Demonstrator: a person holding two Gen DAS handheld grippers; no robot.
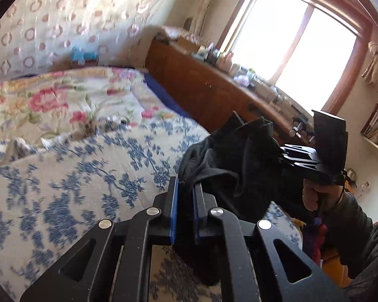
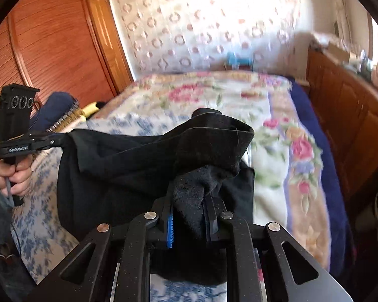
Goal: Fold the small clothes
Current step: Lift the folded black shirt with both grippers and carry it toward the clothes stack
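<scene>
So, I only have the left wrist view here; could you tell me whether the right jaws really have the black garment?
Observer: Yes, the right gripper is shut on a bunched edge of the black garment.
Operator: Thanks. What is beyond the left side of the bed?
Observer: A wooden slatted wardrobe stands there.
Operator: And does the cloth sag between the grippers?
Observer: It hangs in a broad sheet from the left gripper across to the right one, above the blue floral bedspread.

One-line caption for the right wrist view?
Right gripper and left gripper shut on a black garment above the floral bedspread.
</scene>
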